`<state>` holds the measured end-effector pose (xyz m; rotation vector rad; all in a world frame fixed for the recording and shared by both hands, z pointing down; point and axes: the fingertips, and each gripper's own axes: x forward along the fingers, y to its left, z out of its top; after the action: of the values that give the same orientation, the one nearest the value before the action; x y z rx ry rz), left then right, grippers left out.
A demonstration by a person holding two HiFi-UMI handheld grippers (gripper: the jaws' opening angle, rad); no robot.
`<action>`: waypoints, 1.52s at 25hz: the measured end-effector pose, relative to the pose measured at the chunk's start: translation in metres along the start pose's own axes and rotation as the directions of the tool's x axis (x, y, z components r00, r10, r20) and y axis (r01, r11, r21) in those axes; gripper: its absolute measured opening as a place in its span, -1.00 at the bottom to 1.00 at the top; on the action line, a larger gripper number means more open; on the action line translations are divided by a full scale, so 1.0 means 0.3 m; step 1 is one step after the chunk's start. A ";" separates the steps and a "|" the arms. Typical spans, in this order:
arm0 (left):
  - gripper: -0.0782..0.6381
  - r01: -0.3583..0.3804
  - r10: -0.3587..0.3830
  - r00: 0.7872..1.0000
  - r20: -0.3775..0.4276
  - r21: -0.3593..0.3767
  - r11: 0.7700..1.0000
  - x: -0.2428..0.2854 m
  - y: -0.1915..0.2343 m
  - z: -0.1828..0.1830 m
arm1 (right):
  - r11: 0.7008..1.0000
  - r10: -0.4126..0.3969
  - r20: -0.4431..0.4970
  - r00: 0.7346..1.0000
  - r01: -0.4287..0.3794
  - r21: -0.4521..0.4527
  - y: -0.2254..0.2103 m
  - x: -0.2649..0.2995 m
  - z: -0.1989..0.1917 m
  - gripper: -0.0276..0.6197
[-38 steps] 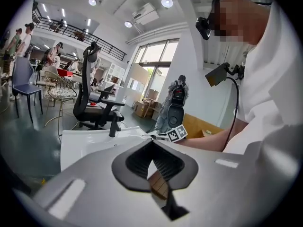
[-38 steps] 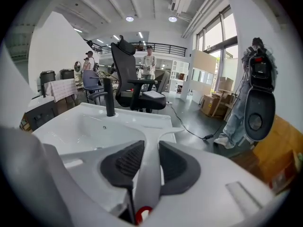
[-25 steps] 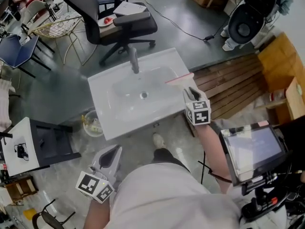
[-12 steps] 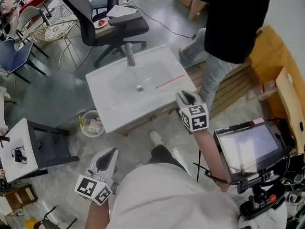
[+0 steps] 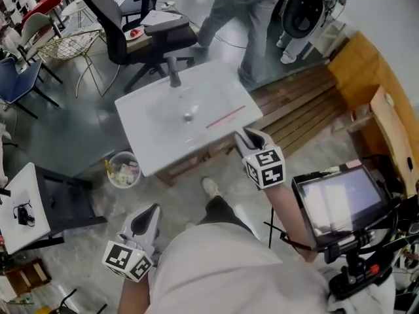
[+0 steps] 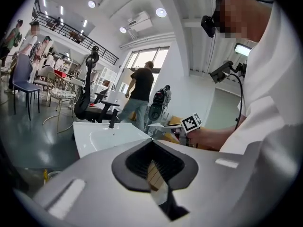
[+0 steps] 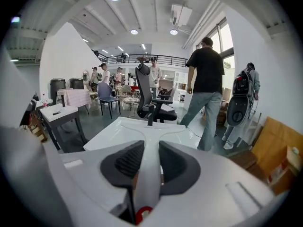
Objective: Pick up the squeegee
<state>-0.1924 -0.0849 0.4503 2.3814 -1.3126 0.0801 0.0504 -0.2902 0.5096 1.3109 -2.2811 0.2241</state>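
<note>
The squeegee has a white handle and a thin red blade. In the head view it hangs over the right part of the white sink. My right gripper is shut on the handle just off the sink's front right corner. In the right gripper view the white handle runs up between the black pads to its T-shaped head. My left gripper hangs low at the bottom left, away from the sink, its jaws together with nothing in them. Its dark pads fill the left gripper view.
A dark faucet stands at the sink's far edge. A person in jeans walks just behind the sink. A black office chair is at the back left. A small bin sits on the floor left of the sink, wooden pallets to its right, a tablet on a stand at right.
The right gripper has carried the squeegee inward over the sink's right side and a little higher. A person has walked from the right to behind the sink. The left gripper barely shifted.
</note>
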 end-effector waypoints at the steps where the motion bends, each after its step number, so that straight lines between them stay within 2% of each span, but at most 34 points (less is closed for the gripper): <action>1: -0.76 0.002 -0.002 1.000 0.000 0.002 1.000 -0.006 -0.005 -0.003 | 1.000 0.002 0.004 1.000 -0.002 -0.002 0.011 -0.013 0.003 -0.60; 18: -0.76 -0.020 0.020 1.000 -0.003 0.002 1.000 -0.109 -0.027 -0.062 | 0.999 0.046 0.045 0.998 -0.045 -0.023 0.150 -0.140 0.030 -0.60; 38: -0.76 -0.022 0.022 1.000 -0.004 0.011 1.000 -0.116 -0.070 -0.063 | 0.996 0.081 0.064 0.995 -0.080 -0.029 0.184 -0.167 0.040 -0.60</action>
<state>-0.1915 -0.0400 0.4521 2.3746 -1.3398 0.0992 0.0206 -0.2275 0.4799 1.2314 -2.3863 0.1802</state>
